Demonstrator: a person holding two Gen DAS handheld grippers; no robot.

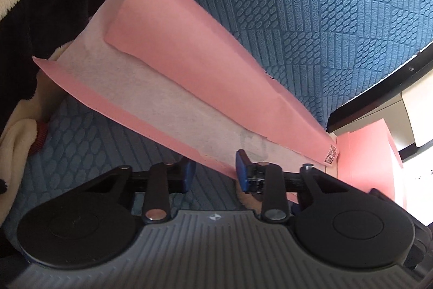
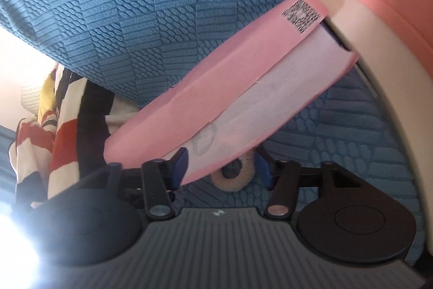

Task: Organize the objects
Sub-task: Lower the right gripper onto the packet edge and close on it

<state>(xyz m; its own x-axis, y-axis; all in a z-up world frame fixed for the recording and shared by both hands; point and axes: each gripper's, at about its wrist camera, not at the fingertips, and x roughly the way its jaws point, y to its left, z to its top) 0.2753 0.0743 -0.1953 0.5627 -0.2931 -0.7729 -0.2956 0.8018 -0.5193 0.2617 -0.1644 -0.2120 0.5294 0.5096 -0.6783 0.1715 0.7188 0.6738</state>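
The left gripper [image 1: 215,171] has blue pads and stands partly open over a blue foam mat with a pressed geometric pattern [image 1: 311,18]. A long pink paper wrapper with a white fibrous inner face [image 1: 167,67] lies across the mat in front of this gripper, and its lower pink edge passes between the two fingers. The right pad [image 1: 241,169] is just at this edge, while the left pad [image 1: 186,175] stands apart from it, so the gripper does not pinch the paper. Far ahead and to the left of the gripper is a black and cream fluffy fabric [image 1: 54,4]. To the right, close beside the wrapper's end with a small printed code, stands a flat pink box [image 1: 365,153].

The right gripper [image 2: 223,167] is also partly open. The same pink wrapper [image 2: 243,88] comes down to it from the upper right, and its near end lies between the fingers. The left pad [image 2: 180,164] is touching or almost touching the paper; I cannot tell which. The right pad [image 2: 263,169] is clearly apart. Under the paper, between the fingers, a small round beige plush piece with a dark centre [image 2: 232,175] rests on the mat [image 2: 121,4]. To the left of the gripper hangs a striped cloth in red, white and black [image 2: 54,140].
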